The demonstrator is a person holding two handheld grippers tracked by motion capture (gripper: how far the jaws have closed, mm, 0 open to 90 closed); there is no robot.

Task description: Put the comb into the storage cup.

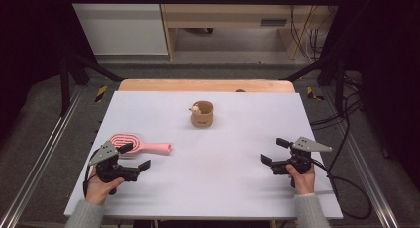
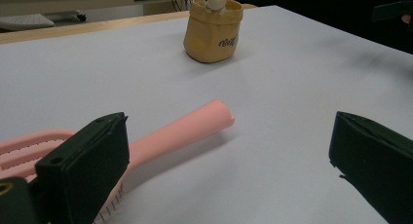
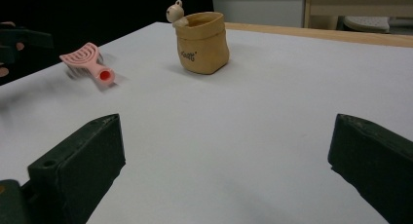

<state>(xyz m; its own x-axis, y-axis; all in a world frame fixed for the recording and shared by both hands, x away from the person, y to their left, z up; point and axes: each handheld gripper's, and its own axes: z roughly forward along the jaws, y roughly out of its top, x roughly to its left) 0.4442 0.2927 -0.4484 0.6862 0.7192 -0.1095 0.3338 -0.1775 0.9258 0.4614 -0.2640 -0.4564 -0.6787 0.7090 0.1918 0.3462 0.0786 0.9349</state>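
Note:
A pink hairbrush [image 1: 141, 144] lies flat at the table's left, handle pointing right; it also shows as the hairbrush [image 2: 175, 131] and hairbrush [image 3: 87, 62]. A tan sack-shaped holder [image 1: 202, 114] with a small bear figure on its rim stands near the table's middle back, seen too as the holder [image 2: 213, 31] and holder [image 3: 201, 43]. My left gripper [image 1: 135, 156] rests open just in front of the brush, its far jaw over the brush head. My right gripper [image 1: 275, 151] stands open at the right with nothing between its jaws.
The white tabletop [image 1: 223, 158] has a wooden strip [image 1: 205, 85] along its far edge. Black frame posts stand at both sides. Cables [image 1: 346, 183] trail off the right edge. A wooden cabinet stands beyond the table.

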